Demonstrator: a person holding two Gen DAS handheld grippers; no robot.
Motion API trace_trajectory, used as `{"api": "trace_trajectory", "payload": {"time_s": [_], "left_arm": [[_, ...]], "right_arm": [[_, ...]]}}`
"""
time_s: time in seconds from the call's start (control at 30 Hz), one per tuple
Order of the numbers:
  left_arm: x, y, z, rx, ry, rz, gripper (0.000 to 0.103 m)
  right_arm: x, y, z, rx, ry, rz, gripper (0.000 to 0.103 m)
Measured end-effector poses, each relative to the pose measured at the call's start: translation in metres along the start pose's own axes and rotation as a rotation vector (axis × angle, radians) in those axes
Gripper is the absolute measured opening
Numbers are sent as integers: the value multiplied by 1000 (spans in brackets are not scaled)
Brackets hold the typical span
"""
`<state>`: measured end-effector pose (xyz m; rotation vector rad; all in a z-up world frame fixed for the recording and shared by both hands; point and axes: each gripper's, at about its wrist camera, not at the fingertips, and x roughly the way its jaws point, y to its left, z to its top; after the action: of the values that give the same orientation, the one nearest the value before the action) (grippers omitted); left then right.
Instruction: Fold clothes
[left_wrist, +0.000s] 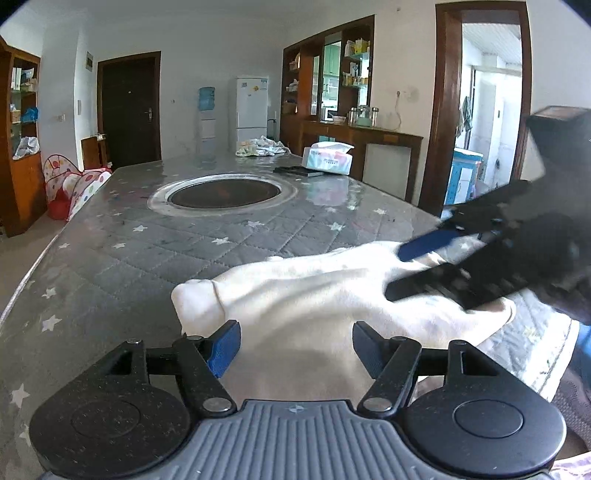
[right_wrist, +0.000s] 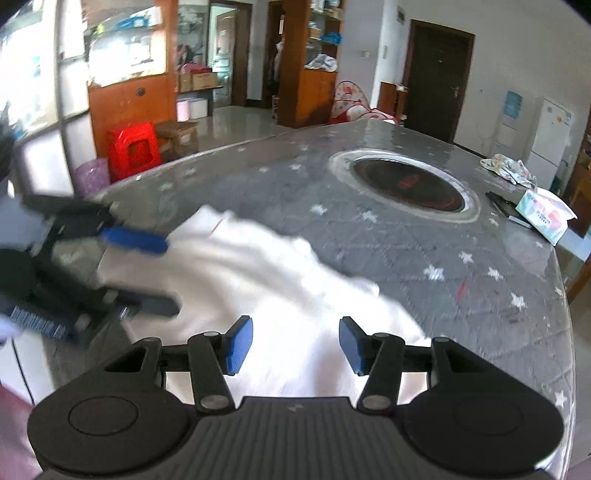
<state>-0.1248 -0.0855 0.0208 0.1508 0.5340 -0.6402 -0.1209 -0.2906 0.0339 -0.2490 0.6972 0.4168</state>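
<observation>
A white garment (left_wrist: 295, 291) lies bunched on the near part of the grey star-quilted table (left_wrist: 129, 251); it also shows, blurred, in the right wrist view (right_wrist: 258, 273). My left gripper (left_wrist: 295, 345) is open just above the garment's near edge, nothing between its blue pads. My right gripper (right_wrist: 295, 345) is open over the garment too. In the left wrist view the right gripper (left_wrist: 399, 273) reaches in from the right, jaws apart over the cloth. In the right wrist view the left gripper (right_wrist: 166, 273) comes in from the left, jaws apart.
A round dark hotplate (left_wrist: 223, 192) is set in the table's middle. A tissue pack (left_wrist: 327, 157), a flat dark object (left_wrist: 295, 170) and a patterned cloth (left_wrist: 262, 146) lie at the far end. Cabinets, a fridge, a red stool (right_wrist: 135, 147) stand around.
</observation>
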Motion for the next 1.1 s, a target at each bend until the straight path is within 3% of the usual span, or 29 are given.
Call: {"api": "trace_trajectory", "payload": {"time_s": [0.33, 0.6, 0.9, 1.1], "left_arm": [[1, -2, -11, 31, 12, 30, 70], [1, 0, -13, 18, 13, 27, 70], [-10, 3, -3, -3, -10, 30, 71], [0, 20, -1, -87, 24, 64, 70]], "right_arm": [[-23, 9, -41, -60, -21, -55, 53], [-37, -11, -68, 50, -21, -68, 57], [-49, -22, -55, 100, -102, -49, 60], [-27, -19, -40, 100, -123, 3, 65]]}}
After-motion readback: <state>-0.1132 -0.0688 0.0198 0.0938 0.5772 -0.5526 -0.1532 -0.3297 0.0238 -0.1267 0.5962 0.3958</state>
